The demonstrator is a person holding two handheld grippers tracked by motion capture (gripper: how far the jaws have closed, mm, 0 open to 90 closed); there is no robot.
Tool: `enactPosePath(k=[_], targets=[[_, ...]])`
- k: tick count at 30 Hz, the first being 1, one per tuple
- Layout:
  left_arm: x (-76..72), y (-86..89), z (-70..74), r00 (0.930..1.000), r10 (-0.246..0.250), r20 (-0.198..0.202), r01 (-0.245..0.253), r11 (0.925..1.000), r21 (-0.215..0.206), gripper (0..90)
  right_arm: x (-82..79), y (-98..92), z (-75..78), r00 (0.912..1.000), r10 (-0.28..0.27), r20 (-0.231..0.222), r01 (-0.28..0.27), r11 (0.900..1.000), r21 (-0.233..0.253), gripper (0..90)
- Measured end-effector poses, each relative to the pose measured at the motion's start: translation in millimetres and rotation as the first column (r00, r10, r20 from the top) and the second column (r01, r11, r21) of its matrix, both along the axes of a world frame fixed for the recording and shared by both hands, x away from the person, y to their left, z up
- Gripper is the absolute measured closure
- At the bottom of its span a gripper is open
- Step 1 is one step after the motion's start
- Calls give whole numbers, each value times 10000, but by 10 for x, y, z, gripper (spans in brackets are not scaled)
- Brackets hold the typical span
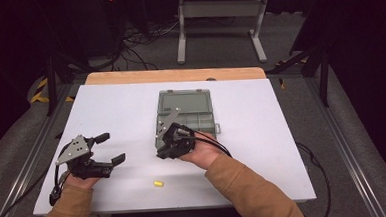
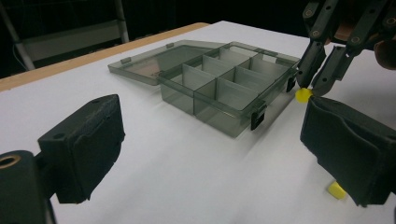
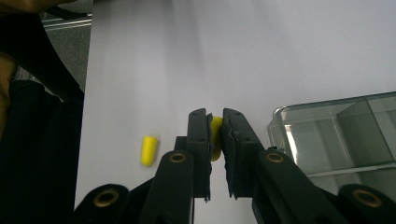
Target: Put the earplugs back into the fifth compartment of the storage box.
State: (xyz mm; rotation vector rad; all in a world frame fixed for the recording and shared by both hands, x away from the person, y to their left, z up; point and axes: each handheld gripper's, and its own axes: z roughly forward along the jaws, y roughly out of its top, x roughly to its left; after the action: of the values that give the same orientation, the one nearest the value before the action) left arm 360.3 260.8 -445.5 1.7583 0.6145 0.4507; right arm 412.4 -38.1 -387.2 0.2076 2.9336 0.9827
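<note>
Two right fingers [image 3: 236, 135] tight on yellow earplug [image 3: 215, 137].

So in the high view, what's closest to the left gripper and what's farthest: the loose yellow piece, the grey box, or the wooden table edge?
From the left gripper:
1. Loose yellow piece, on the white table just to its right, near the front edge.
2. Grey box, open, at the table's middle.
3. Wooden table edge, along the far side.

held yellow piece [image 3: 215, 140]: mostly hidden between claw pads | box [image 3: 336, 135]: cut off right
</note>
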Motion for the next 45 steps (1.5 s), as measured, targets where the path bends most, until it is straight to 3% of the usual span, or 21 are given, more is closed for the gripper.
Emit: enactPosePath(k=[10, 26, 36, 45], targets=[[0, 1, 0, 10000, -2, 1, 2, 10000, 7, 69, 127, -17, 90, 9990, -399, 177, 396, 9991, 165, 817], [2, 1, -2, 10000, -14, 20, 14, 10000, 4, 68, 390, 1, 76, 9907, -1334, 279, 1328, 9909, 219, 817], [2, 2, -2, 10000, -13, 27, 13, 10000, 14, 69, 593, 22, -22, 9794, -2000, 279, 1998, 9798, 103, 816], [1, 3, -1, 10000, -1, 32, 1, 10000, 54, 69, 686, 25, -112, 9735, -2271, 265, 2275, 9737, -139, 816]])
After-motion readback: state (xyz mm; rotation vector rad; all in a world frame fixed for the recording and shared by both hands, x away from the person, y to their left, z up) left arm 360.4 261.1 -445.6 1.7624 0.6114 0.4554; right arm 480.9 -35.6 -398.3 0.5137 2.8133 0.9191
